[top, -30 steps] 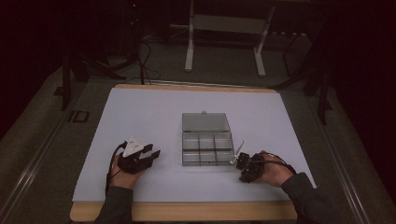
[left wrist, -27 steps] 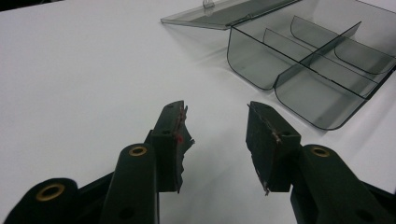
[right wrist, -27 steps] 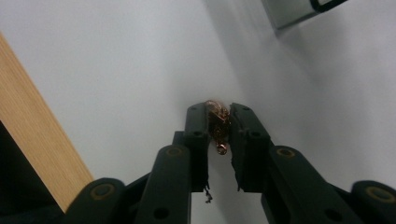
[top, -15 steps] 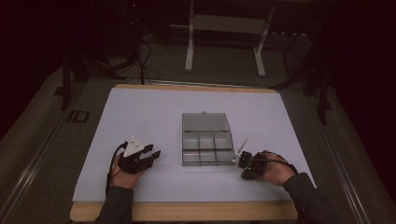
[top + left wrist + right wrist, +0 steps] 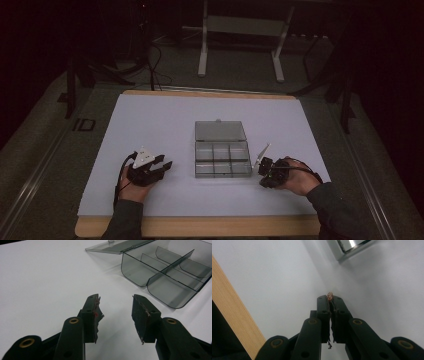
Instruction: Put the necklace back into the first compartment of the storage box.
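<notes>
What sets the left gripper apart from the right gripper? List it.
The left gripper has its jaws spread and holds nothing; the right gripper has its jaws pressed together, with a small reddish bit at the tips. In the high view the left gripper lies left of the clear box, the right gripper to its right. Both are black and hand-held.

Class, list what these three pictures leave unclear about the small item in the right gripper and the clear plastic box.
- Small reddish-brown item in the right gripper: its jaws cover all but a tip, too small to identify.
- Clear plastic compartment box: the left gripper view's edge crops its far side.
- The box's contents: too small to tell in the high view.
</notes>
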{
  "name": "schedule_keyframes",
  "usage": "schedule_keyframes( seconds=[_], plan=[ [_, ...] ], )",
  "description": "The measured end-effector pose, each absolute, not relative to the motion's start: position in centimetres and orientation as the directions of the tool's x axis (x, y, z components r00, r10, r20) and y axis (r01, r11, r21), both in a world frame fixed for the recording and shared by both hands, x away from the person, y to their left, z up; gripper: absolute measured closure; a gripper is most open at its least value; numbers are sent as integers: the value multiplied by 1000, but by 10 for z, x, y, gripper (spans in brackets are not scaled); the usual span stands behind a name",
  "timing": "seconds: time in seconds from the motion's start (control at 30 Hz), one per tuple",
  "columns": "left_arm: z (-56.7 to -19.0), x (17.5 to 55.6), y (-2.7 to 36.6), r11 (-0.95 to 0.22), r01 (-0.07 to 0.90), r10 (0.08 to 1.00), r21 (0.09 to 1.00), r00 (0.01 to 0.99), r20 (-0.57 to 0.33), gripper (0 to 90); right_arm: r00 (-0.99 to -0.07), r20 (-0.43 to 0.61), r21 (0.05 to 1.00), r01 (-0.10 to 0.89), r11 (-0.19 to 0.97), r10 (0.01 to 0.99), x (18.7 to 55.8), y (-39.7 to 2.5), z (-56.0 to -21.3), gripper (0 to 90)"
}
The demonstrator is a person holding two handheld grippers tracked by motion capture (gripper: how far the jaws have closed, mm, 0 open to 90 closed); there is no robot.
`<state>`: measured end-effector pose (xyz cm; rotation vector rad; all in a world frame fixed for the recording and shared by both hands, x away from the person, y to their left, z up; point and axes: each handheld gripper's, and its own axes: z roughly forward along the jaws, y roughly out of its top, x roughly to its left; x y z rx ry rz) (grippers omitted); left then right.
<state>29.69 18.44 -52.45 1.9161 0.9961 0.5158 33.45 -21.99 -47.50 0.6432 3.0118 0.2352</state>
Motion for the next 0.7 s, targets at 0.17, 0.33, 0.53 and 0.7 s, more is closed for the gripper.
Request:
schedule_keyframes(
  seconds=[0.17,0.33,0.53,0.7],
  plan=[
    [-524,296,185,-282,434,810,856,586,-30,570,-912,-28,170,399,901,410,336,-220,-469,861],
    [-524,296,185,-281,433,811,857,584,-29,570,-909,-36,184,402,897,415,338,-220,-462,861],
    [-524,295,187,-275,434,814,858,580,-33,569,-908,-46,192,401,896,416,340,-221,-456,861],
    [-524,295,186,-277,434,814,857,581,-31,569,-907,-53,205,400,893,419,343,-221,-451,861]
  ],
)
